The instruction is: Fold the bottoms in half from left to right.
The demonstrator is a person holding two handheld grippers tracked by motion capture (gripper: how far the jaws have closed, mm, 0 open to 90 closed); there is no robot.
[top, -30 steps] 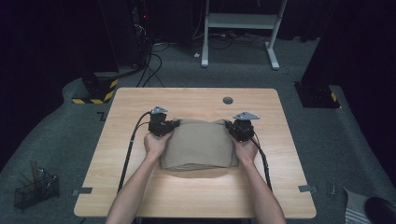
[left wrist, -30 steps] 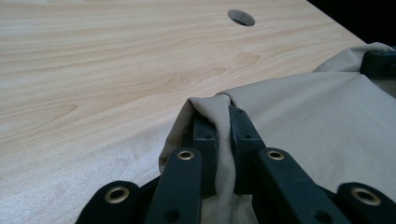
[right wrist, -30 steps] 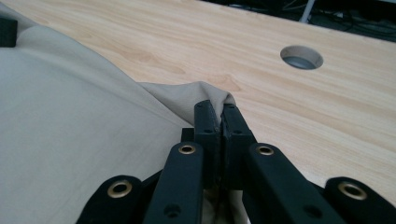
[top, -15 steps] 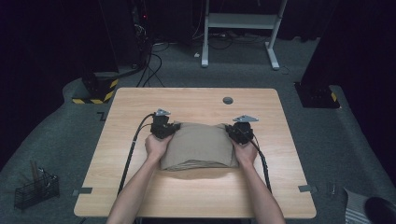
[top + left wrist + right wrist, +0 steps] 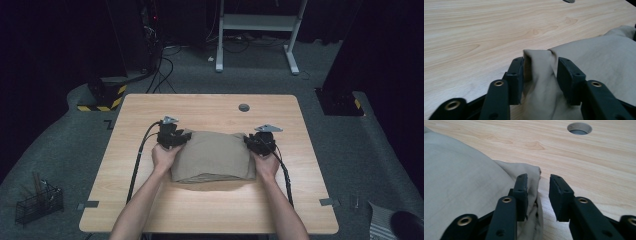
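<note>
Currently logged condition, with all positions referenced to the round cable hole in the light wooden table.

1. Work item. The folded beige fabric cloth lay flat on the table, on the person's side of the hole and offset slightly to the left of it. I judged it a multi-layer rectangle, its far edge turned toward the hole.

2. Left gripper. It sat at the cloth's far corner, the one farther to the left of the hole. In the left gripper view a raised tuck of cloth stood upright between the two black jaws and filled the gap, so I read this gripper as pinching the corner. I judged the reason to be control: a held corner keeps the stacked layers aligned while the fold settles.

3. Right gripper. It sat at the other far corner, nearest the hole and just toward the person from it. In the right gripper view the jaws stood moderately apart with bare wood visible between them; the cloth's bunched corner touched only the outer side of one jaw. I read this gripper as holding nothing.

4. Assessment. Both hands flanked the cloth symmetrically, which suits squaring a fold. The right corner appeared already laid down; the left corner had not yet been let go.
</note>
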